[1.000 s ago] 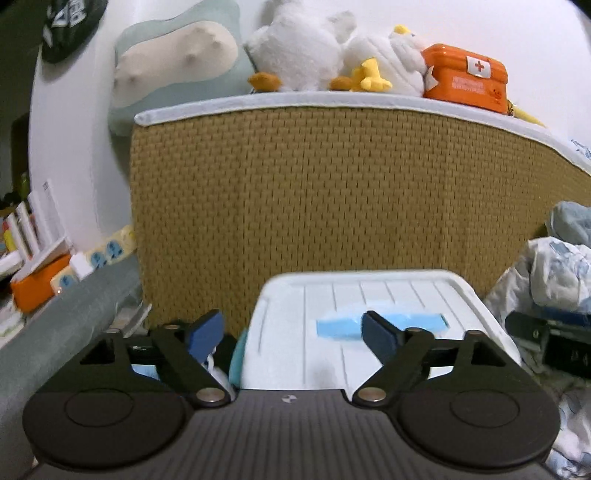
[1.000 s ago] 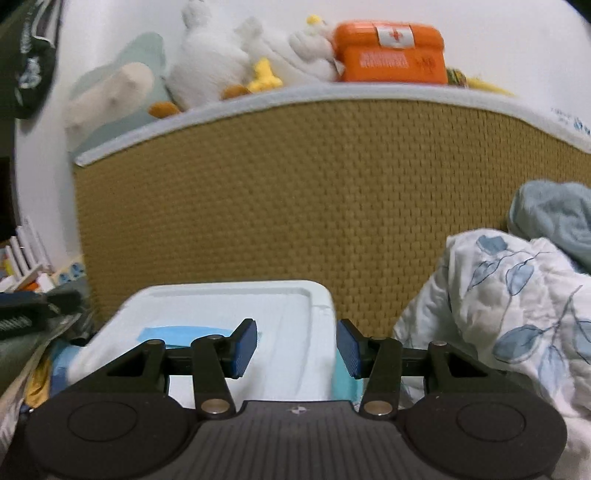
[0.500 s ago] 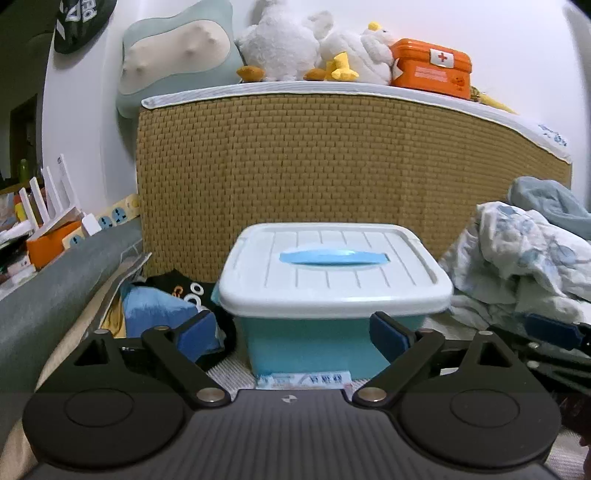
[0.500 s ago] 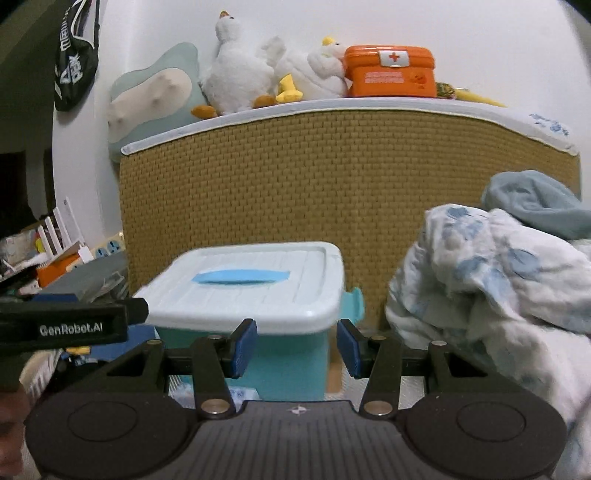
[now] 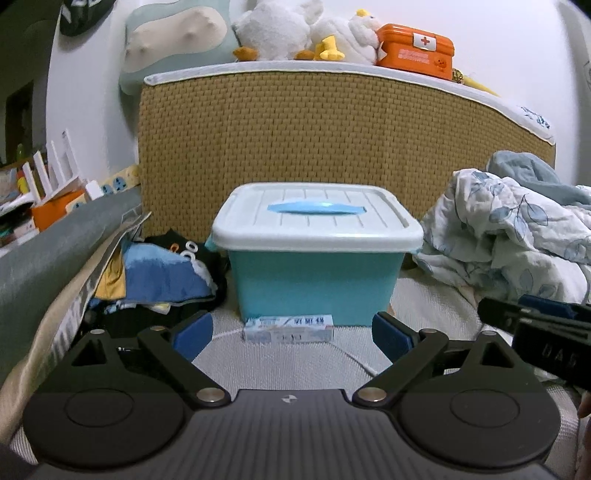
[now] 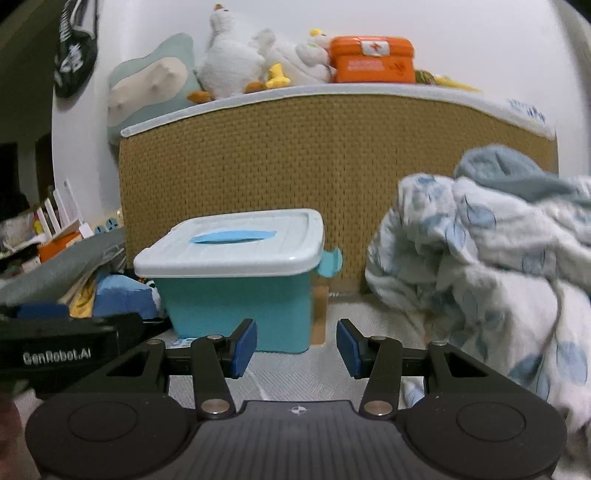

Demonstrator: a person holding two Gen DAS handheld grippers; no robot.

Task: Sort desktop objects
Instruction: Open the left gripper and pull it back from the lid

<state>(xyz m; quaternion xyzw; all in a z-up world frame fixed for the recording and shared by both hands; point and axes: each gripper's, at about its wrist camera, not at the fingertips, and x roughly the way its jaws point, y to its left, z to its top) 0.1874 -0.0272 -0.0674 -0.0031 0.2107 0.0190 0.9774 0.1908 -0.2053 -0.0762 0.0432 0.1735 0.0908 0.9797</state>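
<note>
Clothes pile (image 5: 162,273) on the left, one lidded bin (image 5: 316,254) centre on the bed, one small carton (image 5: 290,328) touching its front, quilt (image 5: 517,236) on the right. Left gripper (image 5: 291,338) has just been opening, jaws wide and empty; right gripper (image 6: 297,349) half open, empty.

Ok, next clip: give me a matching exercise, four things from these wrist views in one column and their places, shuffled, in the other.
Things:
1. teal plastic storage bin with pale lid
2. small flat white-and-blue carton
3. orange first-aid tin with a red cross
4. crumpled white quilt with blue leaf print

Places:
A. on top of the woven tan headboard, beside the white plush ducks
B. heaped to the right of the bin
C. lying flat against the bin's front base
D. standing in front of the headboard, lid closed

Pairs: 1-D, 2-C, 3-A, 4-B
</note>
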